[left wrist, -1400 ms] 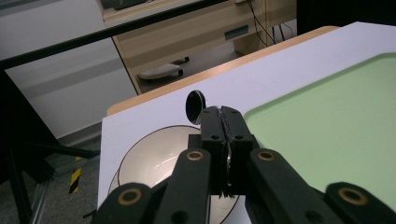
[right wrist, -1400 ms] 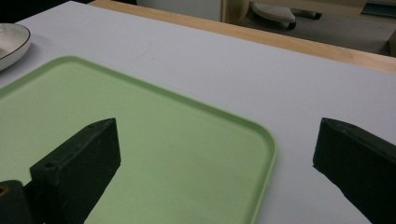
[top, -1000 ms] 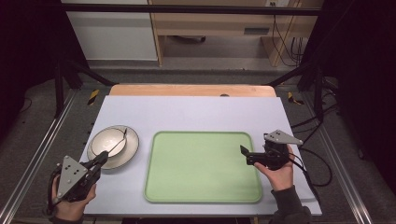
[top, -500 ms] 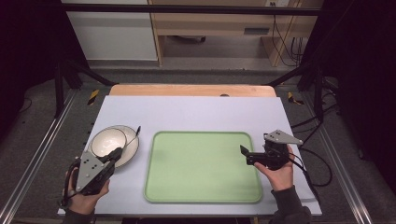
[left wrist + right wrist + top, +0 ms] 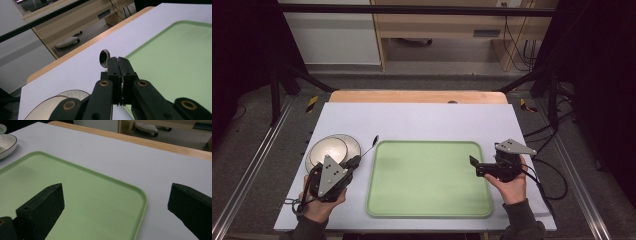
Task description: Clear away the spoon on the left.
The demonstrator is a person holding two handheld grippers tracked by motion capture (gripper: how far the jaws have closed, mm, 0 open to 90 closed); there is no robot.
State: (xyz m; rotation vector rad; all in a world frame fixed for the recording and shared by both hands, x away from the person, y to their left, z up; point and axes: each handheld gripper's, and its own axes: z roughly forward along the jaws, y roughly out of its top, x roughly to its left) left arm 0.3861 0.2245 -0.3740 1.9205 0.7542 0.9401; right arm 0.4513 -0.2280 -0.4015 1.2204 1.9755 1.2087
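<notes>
Spoon (image 5: 104,58), apparently a metal one, is clamped by its handle in the left gripper (image 5: 353,162), raised just left of the green tray (image 5: 429,178). Bowl (image 5: 328,151) and plate (image 5: 350,144) sit on the tabletop (image 5: 437,120) left of the tray. Right gripper (image 5: 475,166) hovers over the tray's right edge, jaws wide apart and empty.

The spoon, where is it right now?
The spoon is clamped in the left gripper on the table's left side, its bowl raised between the plates and the green tray.
</notes>
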